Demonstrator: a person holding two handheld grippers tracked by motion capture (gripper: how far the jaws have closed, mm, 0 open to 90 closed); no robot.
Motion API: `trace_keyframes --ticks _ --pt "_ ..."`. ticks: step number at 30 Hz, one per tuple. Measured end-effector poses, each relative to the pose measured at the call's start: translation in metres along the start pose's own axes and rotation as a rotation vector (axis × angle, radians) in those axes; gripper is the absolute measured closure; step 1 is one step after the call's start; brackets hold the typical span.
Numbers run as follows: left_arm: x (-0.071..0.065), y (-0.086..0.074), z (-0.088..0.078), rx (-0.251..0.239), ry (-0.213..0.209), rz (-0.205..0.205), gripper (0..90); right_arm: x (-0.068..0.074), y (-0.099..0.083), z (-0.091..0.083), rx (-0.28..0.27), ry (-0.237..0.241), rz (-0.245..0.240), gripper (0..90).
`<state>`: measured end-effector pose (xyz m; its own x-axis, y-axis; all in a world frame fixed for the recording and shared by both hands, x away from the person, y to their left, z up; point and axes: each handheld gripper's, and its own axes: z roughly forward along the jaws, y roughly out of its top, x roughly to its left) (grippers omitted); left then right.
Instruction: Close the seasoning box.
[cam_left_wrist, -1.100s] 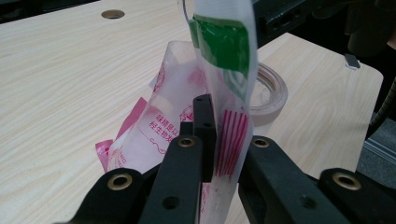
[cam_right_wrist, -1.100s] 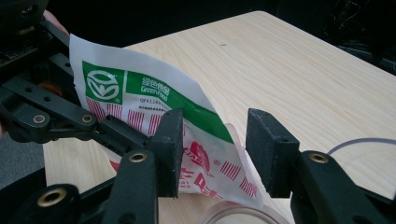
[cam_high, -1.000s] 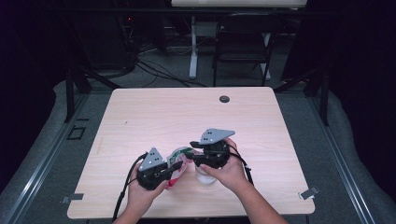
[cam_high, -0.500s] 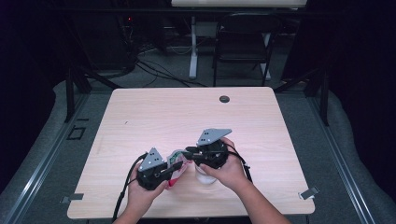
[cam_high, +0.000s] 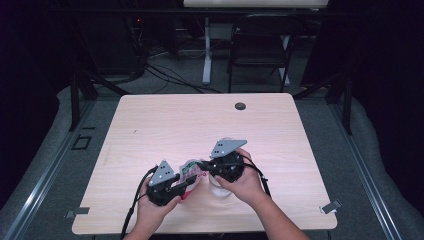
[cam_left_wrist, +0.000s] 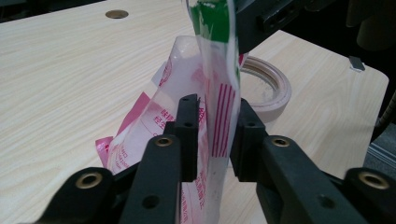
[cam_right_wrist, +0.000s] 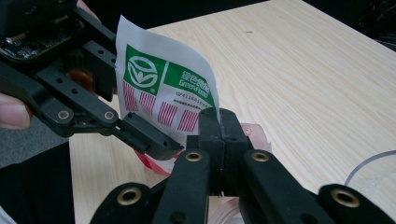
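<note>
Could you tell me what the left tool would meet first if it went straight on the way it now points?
Probably the plastic packet, which already stands between its open jaws, which have just been opening. Past it lie the right tool and a tape roll, though depth is hard to judge.

Pouch (cam_left_wrist: 205, 116) is glossy thin plastic film, printed. Tabletop (cam_high: 165, 125) is matt pale wood-grain, probably laminate. Fingers (cam_left_wrist: 189, 135) are matt black plastic.
</note>
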<state>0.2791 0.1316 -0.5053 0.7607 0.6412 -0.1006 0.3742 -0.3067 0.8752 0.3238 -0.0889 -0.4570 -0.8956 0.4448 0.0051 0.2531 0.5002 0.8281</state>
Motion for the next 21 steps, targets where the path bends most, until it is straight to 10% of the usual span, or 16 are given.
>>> trace_keyframes --ticks 12,21 --pt "0.004 -0.016 0.008 0.017 0.086 -0.023 46.7 0.005 -0.003 0.000 -0.044 -0.007 0.001 90.0" --pt "0.009 -0.035 0.017 0.061 0.101 -0.073 44.9 0.010 -0.004 0.001 -0.094 -0.010 -0.019 90.0"
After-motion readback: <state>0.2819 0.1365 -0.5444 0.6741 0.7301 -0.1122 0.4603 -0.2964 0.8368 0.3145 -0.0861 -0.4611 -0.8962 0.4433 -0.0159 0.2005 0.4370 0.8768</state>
